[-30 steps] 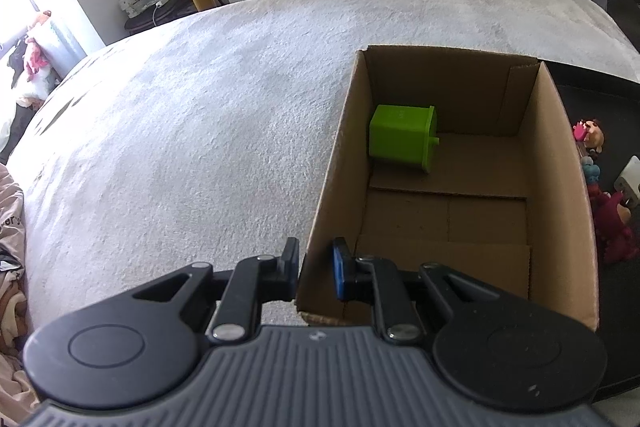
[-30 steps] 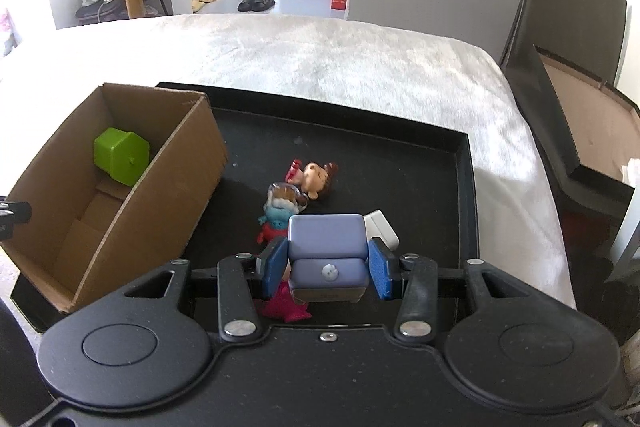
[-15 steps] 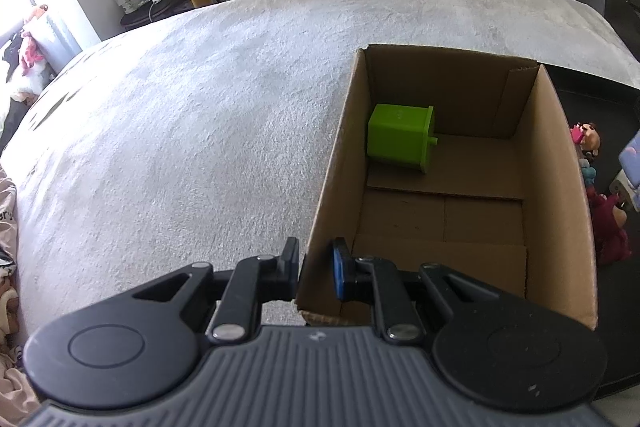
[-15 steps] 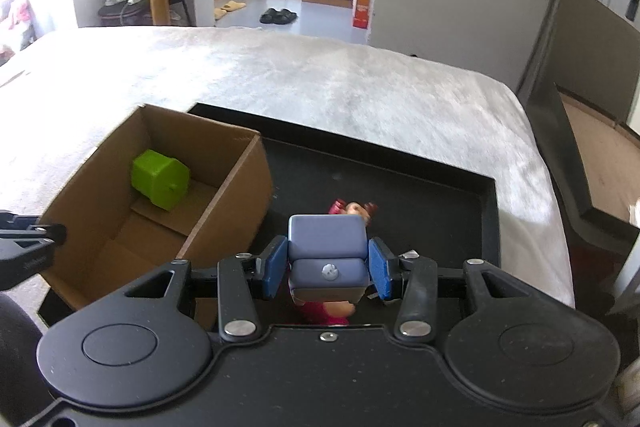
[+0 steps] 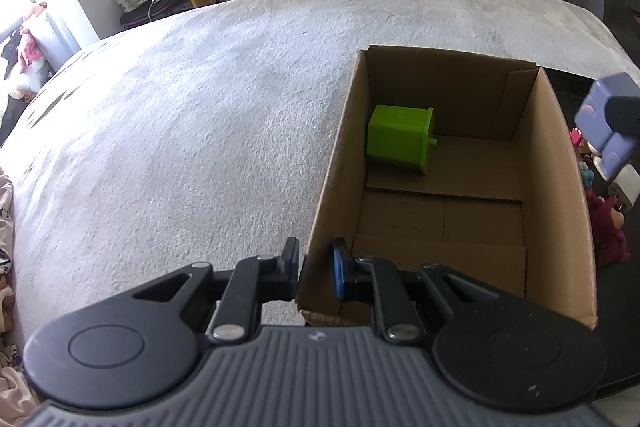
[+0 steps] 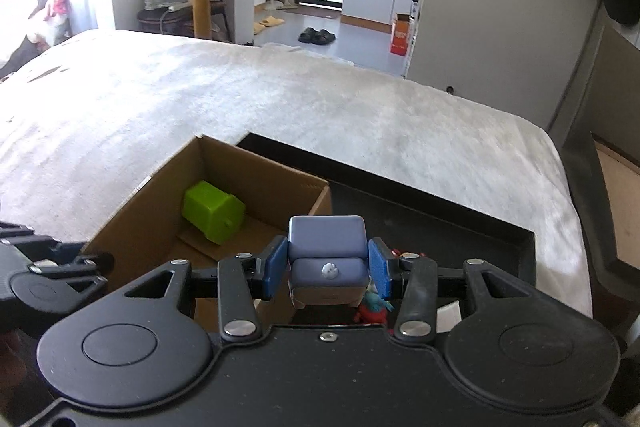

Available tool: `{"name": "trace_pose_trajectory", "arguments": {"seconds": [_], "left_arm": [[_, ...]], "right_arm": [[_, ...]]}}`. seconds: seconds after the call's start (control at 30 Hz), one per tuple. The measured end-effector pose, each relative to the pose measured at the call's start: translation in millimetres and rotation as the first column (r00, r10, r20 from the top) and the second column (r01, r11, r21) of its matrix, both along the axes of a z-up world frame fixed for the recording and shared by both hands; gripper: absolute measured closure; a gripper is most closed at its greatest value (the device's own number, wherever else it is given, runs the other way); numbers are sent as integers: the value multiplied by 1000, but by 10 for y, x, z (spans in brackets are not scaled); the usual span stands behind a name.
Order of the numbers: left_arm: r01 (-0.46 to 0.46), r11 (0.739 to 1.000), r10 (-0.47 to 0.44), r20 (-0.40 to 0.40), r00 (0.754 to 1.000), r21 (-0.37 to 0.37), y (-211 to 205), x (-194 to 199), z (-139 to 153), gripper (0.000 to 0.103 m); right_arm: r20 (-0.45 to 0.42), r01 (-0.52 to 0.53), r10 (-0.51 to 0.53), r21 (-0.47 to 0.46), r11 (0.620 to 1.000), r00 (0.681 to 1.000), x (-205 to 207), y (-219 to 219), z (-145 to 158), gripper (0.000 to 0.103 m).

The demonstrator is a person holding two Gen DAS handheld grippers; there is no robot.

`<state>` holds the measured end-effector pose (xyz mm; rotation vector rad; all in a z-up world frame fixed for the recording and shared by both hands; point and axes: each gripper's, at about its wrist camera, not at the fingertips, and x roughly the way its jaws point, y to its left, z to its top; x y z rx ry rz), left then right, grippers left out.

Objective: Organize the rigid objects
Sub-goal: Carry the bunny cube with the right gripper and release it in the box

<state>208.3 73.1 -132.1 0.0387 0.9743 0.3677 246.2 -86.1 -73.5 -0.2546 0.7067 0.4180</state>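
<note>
A lavender toy armchair point(image 6: 328, 259) is clamped between the blue pads of my right gripper point(image 6: 328, 269), lifted above the black tray point(image 6: 460, 227) near the right wall of the open cardboard box point(image 6: 256, 183). A lime-green block point(image 6: 213, 211) lies inside the box at its far end. In the left wrist view my left gripper point(image 5: 316, 269) is shut on the near left wall of the cardboard box point(image 5: 336, 179), one finger outside and one inside. The green block point(image 5: 400, 141) shows there too, and the lavender armchair point(image 5: 610, 123) hangs at the right edge.
Small figurines point(image 5: 608, 227) and a white block point(image 5: 628, 187) lie on the tray right of the box. A red and teal figure point(image 6: 374, 307) shows under the armchair. Pale carpet point(image 5: 180, 127) spreads to the left. A dark panel point(image 6: 592, 187) borders the right side.
My right gripper has risen and moved left toward the box with the armchair, which now shows at the right edge of the left wrist view. The left gripper has stayed on the box wall.
</note>
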Motion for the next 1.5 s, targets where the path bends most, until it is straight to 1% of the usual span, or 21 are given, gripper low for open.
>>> {"name": "trace_pose_trajectory", "arguments": {"seconds": [0.37,0.57,0.73,0.87,1.03,1.07,1.13,1.27,1.5], "left_arm": [[2,1000,-2,7,1000,-11,13,-19,10,87],[2,1000,-1,12,1000,-21,31,-37,11,87],[-1,1000,2,12,1000,-21,28,-38,11,87],[-1,1000,1,11,1000,-17,23,-35,9,87],[-3,1000,3,8,1000,-7,13,-25,-2,87],[3,1000,-2,12,1000,-18,17,-25,0,87],[-4,1000,4,5,1000,-5,11,-22,-5,86],[-6,1000,6,7,1000,-11,12,-24,1,87],[-5,1000,5,4,1000,-5,-6,-18,10,87]], "right_arm": [[21,-59,59,18,998,998,3,198,63,60],[39,-121,121,3,993,992,85,334,21,60],[55,-147,149,-33,989,987,203,412,0,60],[49,-139,142,-50,989,989,220,402,-33,59],[55,-125,128,-64,990,990,108,347,-34,54],[51,-120,123,-63,991,991,91,324,-31,51],[43,-112,114,-58,992,993,50,273,-33,48],[35,-97,99,-54,994,995,-33,170,-47,42],[0,-33,33,-49,998,999,-92,-42,-112,38]]}}
